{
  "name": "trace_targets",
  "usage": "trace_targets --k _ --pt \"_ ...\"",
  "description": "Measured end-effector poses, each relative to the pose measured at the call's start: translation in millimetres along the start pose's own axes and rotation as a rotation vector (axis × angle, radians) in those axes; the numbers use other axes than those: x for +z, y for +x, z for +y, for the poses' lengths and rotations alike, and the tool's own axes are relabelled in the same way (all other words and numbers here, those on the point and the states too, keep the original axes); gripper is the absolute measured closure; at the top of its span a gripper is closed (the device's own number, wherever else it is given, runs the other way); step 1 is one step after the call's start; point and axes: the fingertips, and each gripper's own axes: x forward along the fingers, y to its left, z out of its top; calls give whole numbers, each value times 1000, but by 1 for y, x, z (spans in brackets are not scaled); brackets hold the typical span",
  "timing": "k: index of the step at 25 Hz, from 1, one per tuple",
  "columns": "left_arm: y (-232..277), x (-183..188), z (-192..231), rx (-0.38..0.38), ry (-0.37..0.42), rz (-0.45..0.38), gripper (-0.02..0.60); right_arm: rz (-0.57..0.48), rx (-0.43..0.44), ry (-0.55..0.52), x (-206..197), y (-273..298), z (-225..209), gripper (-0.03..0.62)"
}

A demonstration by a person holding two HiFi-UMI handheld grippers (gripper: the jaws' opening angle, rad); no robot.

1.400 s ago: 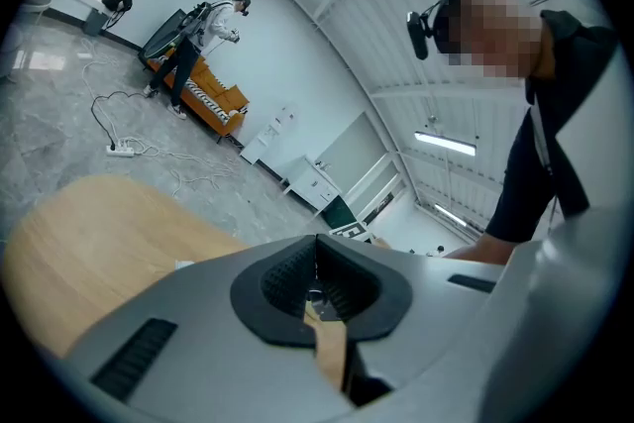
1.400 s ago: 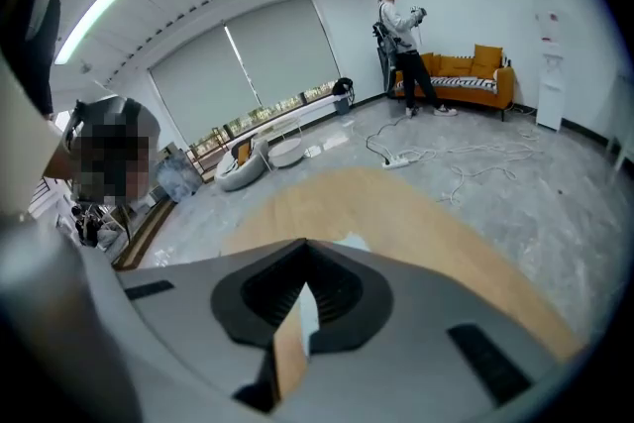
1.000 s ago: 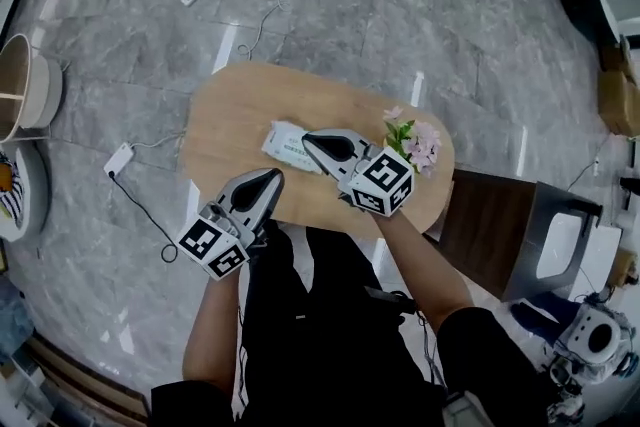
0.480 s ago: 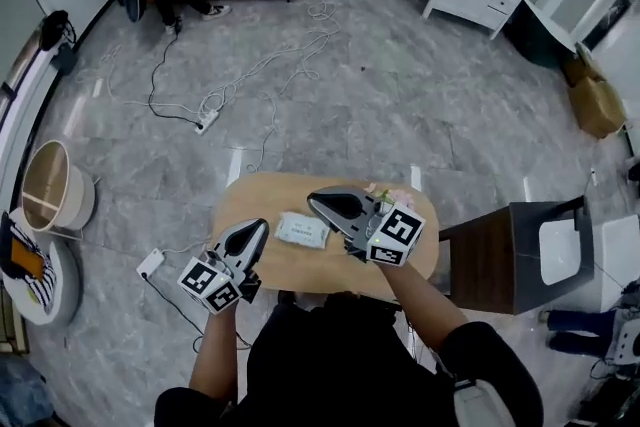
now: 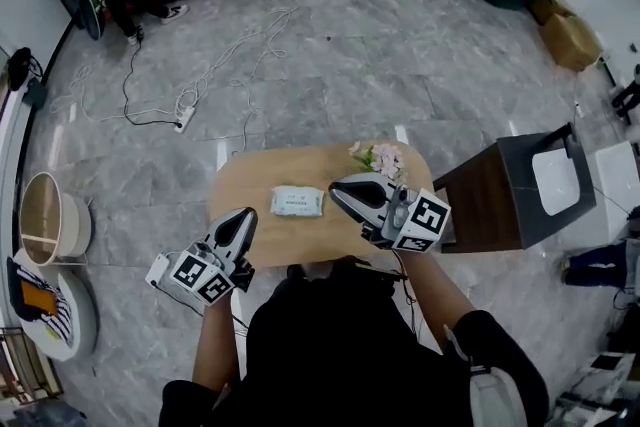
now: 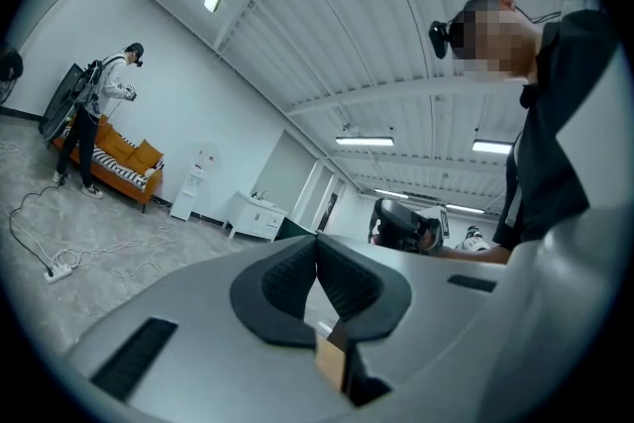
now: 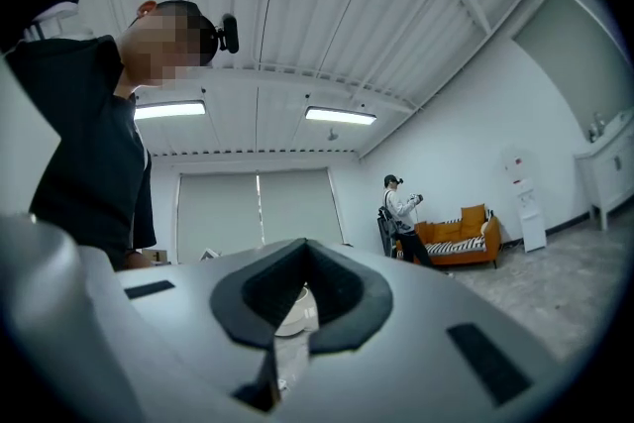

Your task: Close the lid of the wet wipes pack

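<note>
We are finding no readable text; the print on the wet wipes pack (image 5: 297, 202) is showing too small.

Wipes pack (image 5: 297, 202) on table (image 5: 248, 183); flowers (image 5: 379, 158) right, behind.

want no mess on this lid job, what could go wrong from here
The flowers stand close beside the right gripper; a swing toward the pack could knock them over. The pack lies loose on the table, so a sideways push may just slide it.
</note>
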Motion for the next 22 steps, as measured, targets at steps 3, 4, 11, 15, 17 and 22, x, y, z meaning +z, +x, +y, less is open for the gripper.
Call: trace_targets --k 3,4,11,15,17,22 --pt "3 -14 -6 -43 -27 7 566 28 6 48 -16 -17 21 583" --pt "4 -19 -7 -57 -36 12 566 40 6 58 -20 -21 28 583" --pt "21 -38 -44 -147 -45 51 566 51 -6 72 -21 -46 59 583" --pt "20 -33 -87 -145 -9 28 566 35 59 61 -7 -67 82 583" --pt "14 -30 -111 -135 23 17 566 18 102 56 1 -79 100 583" --pt "-8 -47 -179 -102 53 35 566 -21 221 103 12 -123 163 583"
